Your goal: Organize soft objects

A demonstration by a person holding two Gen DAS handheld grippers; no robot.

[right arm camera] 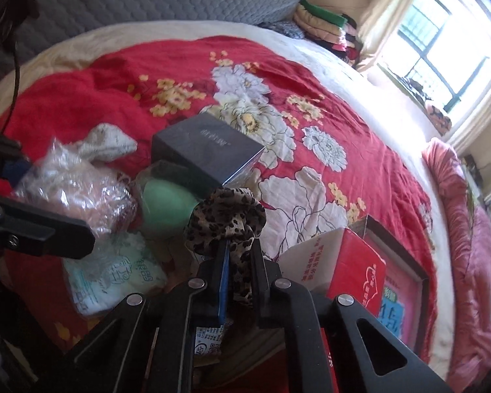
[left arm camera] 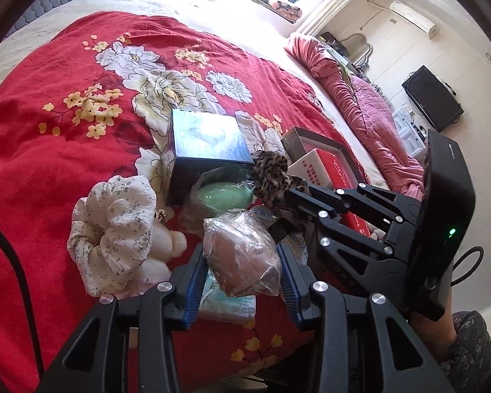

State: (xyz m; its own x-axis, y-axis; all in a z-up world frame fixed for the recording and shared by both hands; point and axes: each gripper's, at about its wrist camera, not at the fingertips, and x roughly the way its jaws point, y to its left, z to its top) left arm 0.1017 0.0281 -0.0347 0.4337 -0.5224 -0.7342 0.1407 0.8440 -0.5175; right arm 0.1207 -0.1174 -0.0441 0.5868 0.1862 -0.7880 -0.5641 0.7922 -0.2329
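Two grippers work over a red floral bedspread (left arm camera: 65,150). At about 1 o'clock in the left wrist view an open shallow box (left arm camera: 340,157) holds a red-and-white carton (left arm camera: 314,170); what else lies in it cannot be told. A closed dark blue box (left arm camera: 206,144) sits at 12 o'clock, with a green sponge in clear wrap (left arm camera: 222,193) touching its near side.

The left gripper (left arm camera: 242,262) has its jaws clamped on a brown sponge in crinkled plastic (left arm camera: 242,258), held above a pale green packet (left arm camera: 229,304). The right gripper (right arm camera: 240,255) has its jaws clenched on a leopard-print scrunchie (right arm camera: 226,219), which is bunched just beyond the fingertips, in front of the blue box.

A white floral scrunchie (left arm camera: 114,229) lies at 9 o'clock on a cream plush toy (left arm camera: 167,245). A pink quilt (left arm camera: 360,98) is heaped along the bed's far edge at 2 o'clock.
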